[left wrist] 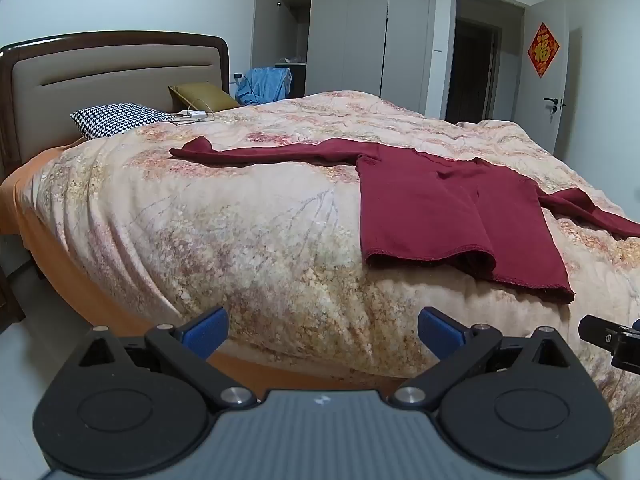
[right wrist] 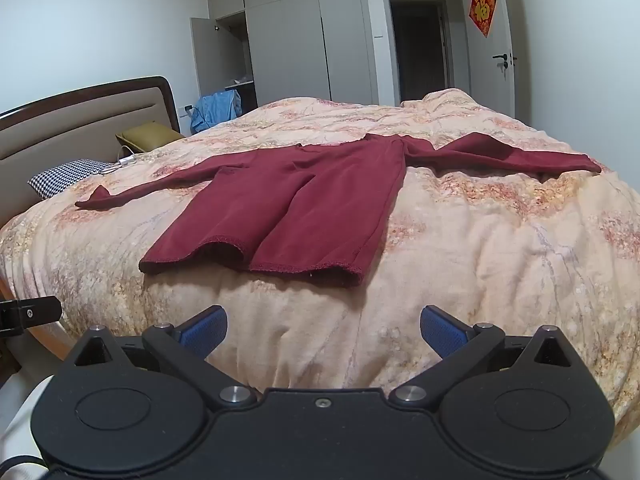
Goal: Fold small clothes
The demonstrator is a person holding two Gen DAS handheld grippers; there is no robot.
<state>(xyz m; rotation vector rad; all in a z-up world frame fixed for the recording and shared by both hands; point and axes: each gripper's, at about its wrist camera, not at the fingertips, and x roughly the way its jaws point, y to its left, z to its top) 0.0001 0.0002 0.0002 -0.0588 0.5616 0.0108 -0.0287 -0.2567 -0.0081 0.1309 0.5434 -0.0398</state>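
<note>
1. Bed [left wrist: 248, 216] fills both views, covered w/ a floral quilt [right wrist: 480, 248] in peach and tan, rumpled near the edge.
2. Maroon top [right wrist: 304, 208] lies flat on the quilt, hem toward me, both sleeves spread out to the sides.
3. My left tongs [left wrist: 323, 330] are apart, holding nothing, short of the bed edge.
4. My right tongs [right wrist: 323, 328] are apart too, empty, hem just ahead.
5. Headboard [left wrist: 116, 76] at left; houndstooth pillow [left wrist: 116, 120] and olive cushion [left wrist: 204, 96] beside it.
6. Room: grey wardrobe [right wrist: 304, 32] w/ one door open, dark doorway [right wrist: 420, 44], red decoration [right wrist: 483, 8] on the white door.
</note>
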